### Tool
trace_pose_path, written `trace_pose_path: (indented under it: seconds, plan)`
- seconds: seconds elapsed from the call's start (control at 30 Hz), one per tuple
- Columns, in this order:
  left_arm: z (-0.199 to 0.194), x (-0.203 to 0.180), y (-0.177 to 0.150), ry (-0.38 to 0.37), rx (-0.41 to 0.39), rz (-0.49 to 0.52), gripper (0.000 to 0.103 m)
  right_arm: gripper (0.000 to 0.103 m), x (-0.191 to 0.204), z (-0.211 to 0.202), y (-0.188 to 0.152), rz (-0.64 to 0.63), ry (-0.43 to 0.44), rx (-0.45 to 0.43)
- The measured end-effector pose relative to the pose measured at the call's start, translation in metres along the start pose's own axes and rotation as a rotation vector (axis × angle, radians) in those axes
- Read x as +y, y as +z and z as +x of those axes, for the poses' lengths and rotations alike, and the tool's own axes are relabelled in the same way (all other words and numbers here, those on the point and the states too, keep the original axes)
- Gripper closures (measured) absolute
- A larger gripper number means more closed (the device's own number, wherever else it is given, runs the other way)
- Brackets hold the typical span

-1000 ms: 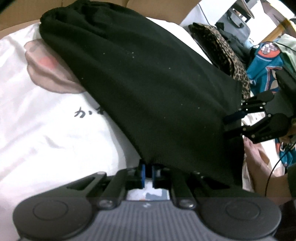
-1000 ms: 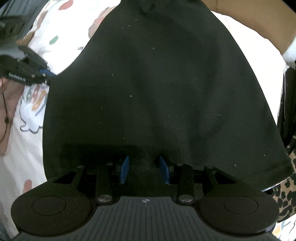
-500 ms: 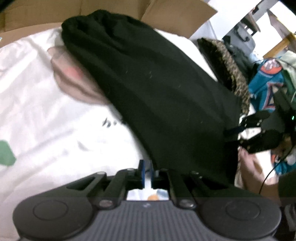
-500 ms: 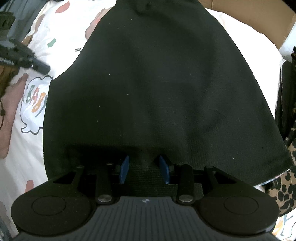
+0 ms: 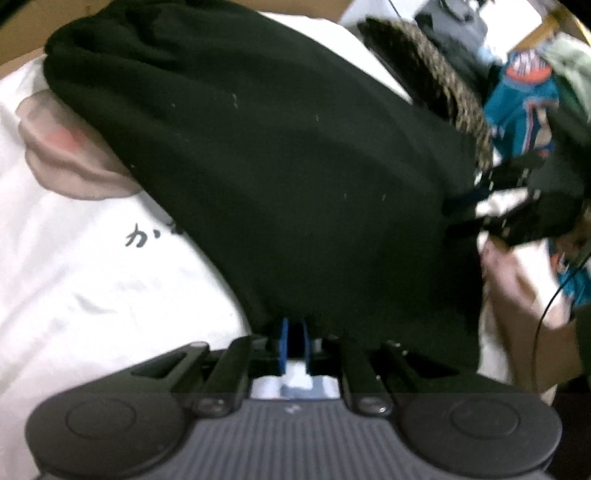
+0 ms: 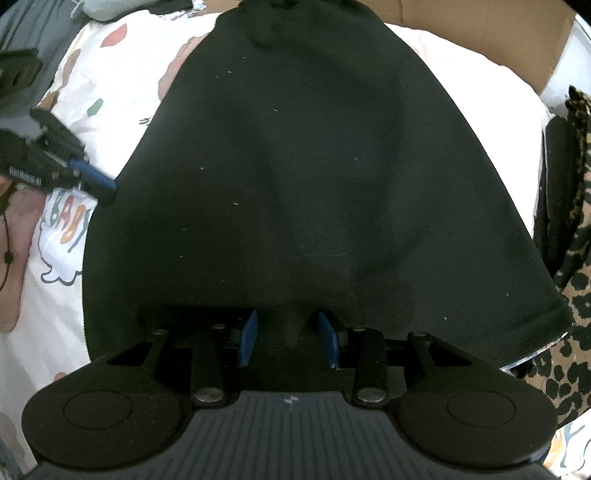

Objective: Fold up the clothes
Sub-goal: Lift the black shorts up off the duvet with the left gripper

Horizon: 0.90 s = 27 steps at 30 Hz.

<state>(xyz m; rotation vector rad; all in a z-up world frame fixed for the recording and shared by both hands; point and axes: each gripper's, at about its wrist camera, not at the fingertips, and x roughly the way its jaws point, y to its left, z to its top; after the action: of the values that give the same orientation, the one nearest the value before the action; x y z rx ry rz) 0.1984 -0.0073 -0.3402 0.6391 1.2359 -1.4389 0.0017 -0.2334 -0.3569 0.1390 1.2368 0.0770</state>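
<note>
The left gripper (image 5: pixel 294 334) is pinching the near edge of a black garment (image 5: pixel 288 177), with its two blue pads (image 5: pixel 283 341) squeezed close together on the cloth. The right gripper (image 6: pixel 288 338) is sitting at the near hem of the same black garment (image 6: pixel 314 177), and its blue pads (image 6: pixel 249 338) are standing wide apart with black cloth lying between them, so it is not squeezing anything. In the right wrist view the left gripper (image 6: pixel 92 181) is showing at the left side, touching the edge of the garment. In the left wrist view the right gripper (image 5: pixel 491 210) is showing at the right edge of the garment, a bit blurry, with a hand (image 5: pixel 517 280) just below it. The black garment is lying spread out on a white sheet (image 5: pixel 74 258) with cartoon prints, and it is bunching up at the far end. The sheet (image 6: pixel 62 229) is showing colourful letters just beside the left edge of the cloth. A leopard-print cloth (image 6: pixel 576 295) is lying right next to the garment on the right side. A blue and orange shirt (image 5: pixel 524 96) is lying farther off, past the leopard-print cloth (image 5: pixel 443 74). Brown cardboard (image 6: pixel 480 26) is standing behind the sheet at the far end.
</note>
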Motion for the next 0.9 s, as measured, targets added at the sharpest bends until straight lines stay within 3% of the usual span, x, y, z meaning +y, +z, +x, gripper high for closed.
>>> trace_pose_path:
  seconds: [0.3, 0.6, 0.7, 0.8, 0.9]
  plan:
    - [-0.01, 0.002, 0.002, 0.006, 0.005, -0.002, 0.094, 0.058, -0.003, 0.001, -0.004, 0.002, 0.008, 0.018]
    - [-0.03, 0.004, 0.022, 0.013, -0.008, 0.035, 0.093, 0.058, -0.017, -0.013, 0.003, 0.041, -0.025, -0.038]
    - [-0.041, 0.003, 0.028, 0.03, -0.015, 0.034, 0.089, 0.058, -0.027, -0.016, 0.004, 0.07, -0.046, -0.061]
    - [-0.046, 0.006, 0.039, 0.054, -0.007, 0.045, 0.078, 0.058, -0.038, -0.019, 0.004, 0.106, -0.059, -0.09]
    - [-0.052, 0.009, 0.048, 0.08, 0.01, 0.038, 0.076, 0.058, -0.048, -0.024, 0.003, 0.142, -0.071, -0.122]
